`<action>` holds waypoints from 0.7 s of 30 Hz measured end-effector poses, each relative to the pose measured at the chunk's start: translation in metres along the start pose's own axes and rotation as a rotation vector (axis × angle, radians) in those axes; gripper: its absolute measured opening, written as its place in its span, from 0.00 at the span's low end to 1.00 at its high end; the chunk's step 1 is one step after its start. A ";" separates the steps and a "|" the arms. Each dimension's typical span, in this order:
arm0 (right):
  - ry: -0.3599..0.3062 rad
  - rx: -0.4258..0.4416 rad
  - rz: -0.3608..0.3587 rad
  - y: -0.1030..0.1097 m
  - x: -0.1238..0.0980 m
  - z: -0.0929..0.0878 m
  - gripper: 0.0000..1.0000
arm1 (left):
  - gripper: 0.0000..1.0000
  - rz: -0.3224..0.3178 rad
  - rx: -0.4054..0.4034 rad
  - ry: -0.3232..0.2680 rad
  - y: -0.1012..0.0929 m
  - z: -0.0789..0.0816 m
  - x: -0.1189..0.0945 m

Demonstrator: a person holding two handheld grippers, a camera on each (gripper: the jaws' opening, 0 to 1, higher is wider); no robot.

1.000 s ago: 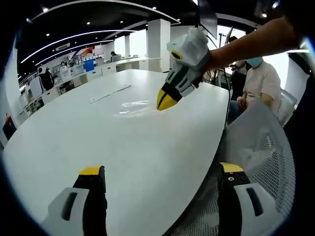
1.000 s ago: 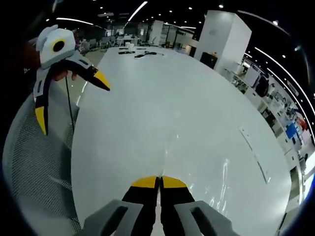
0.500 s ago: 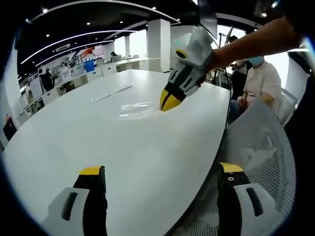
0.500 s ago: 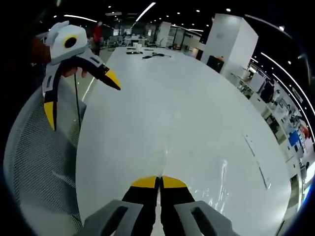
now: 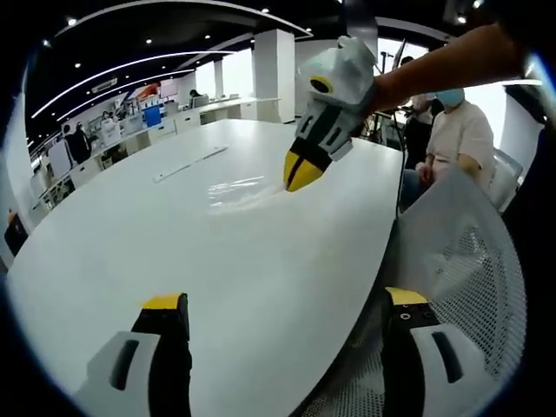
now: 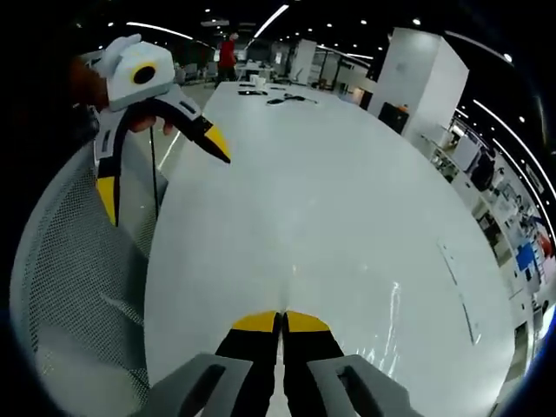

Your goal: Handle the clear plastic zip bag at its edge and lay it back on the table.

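Note:
The clear plastic zip bag [image 5: 236,188] lies flat on the white table [image 5: 261,269], showing only as glints. My right gripper [image 5: 301,172] reaches down from the upper right, jaws pressed together, with its yellow tip at the bag's right edge. In the right gripper view those shut jaws [image 6: 281,321] meet at the table, and the bag's shine [image 6: 393,326] spreads to their right. My left gripper [image 5: 285,300] hangs wide open over the near table edge, holding nothing. It appears again as the left gripper [image 6: 162,171] at the upper left, above a chair.
A white mesh chair [image 5: 460,252] stands against the table's near side, also seen as the mesh chair [image 6: 69,287]. A long white strip [image 5: 191,162] lies beyond the bag. A seated person [image 5: 456,130] is at the right. Cables [image 6: 287,98] lie at the table's far end.
The right gripper's tip has crept slightly up and to the right at the bag's edge. Both views have shifted a little. Jaw states are unchanged.

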State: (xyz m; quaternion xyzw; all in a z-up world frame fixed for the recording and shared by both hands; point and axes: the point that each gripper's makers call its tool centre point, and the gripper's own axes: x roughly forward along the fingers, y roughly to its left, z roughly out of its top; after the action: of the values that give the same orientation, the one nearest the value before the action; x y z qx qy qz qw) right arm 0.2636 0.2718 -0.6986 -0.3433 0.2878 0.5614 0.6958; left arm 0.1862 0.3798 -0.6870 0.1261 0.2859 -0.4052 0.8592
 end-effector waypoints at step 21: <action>-0.006 -0.109 0.061 0.024 -0.003 0.004 0.00 | 0.88 -0.018 0.018 0.012 0.000 -0.002 0.005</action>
State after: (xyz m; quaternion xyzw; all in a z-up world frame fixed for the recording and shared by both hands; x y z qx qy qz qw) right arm 0.2392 0.2761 -0.6976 -0.3701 0.2650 0.5983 0.6594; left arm 0.1884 0.3775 -0.6914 0.1335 0.2884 -0.4147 0.8527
